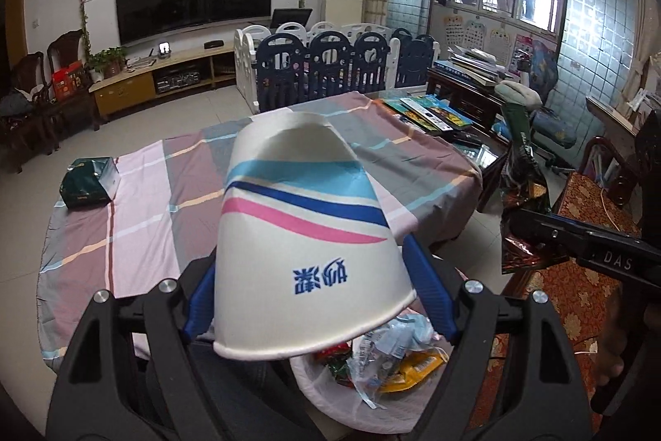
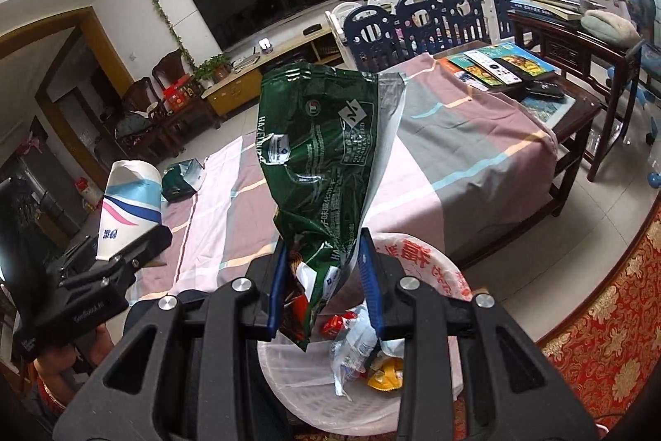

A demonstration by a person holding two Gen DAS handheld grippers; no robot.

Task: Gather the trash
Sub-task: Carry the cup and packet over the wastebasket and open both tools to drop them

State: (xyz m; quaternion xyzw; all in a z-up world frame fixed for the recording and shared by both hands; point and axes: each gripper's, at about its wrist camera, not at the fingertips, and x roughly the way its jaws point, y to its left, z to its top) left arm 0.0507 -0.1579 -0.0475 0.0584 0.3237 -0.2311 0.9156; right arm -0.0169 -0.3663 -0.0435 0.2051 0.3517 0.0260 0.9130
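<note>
Left gripper [image 1: 318,284] clenched on a crushed paper cup [image 1: 305,234]: white, with light-blue, dark-blue and pink stripes and blue print. Blue finger pads [image 1: 429,292] press both sides of it near the rim; the flattened base points away from the camera. The cup is held in the air over the near edge of the table, above the bin.

Right gripper [image 2: 324,284] clenched on a crumpled green snack bag [image 2: 318,147]. The pads pinch its lower part and the rest stands up above the fingers, silver lining showing along its right edge. From the left wrist view the same bag [image 1: 521,168] hangs off to the right, beside the table's right edge.

White plastic bin [image 2: 417,255] with red lettering on its liner sits on the floor just off the table's near edge, below both grippers. Inside it: clear plastic wrap [image 2: 351,350], a yellow wrapper [image 2: 386,379], something red [image 2: 336,323].

Table wears a striped cloth [image 1: 157,193] in pink, grey and mauve. One more dark green packet [image 1: 89,182] lies near the table's left edge, well apart from both grippers. At the far right corner, past the cloth, a stack of colourful books [image 2: 500,67] lies flat.
</note>
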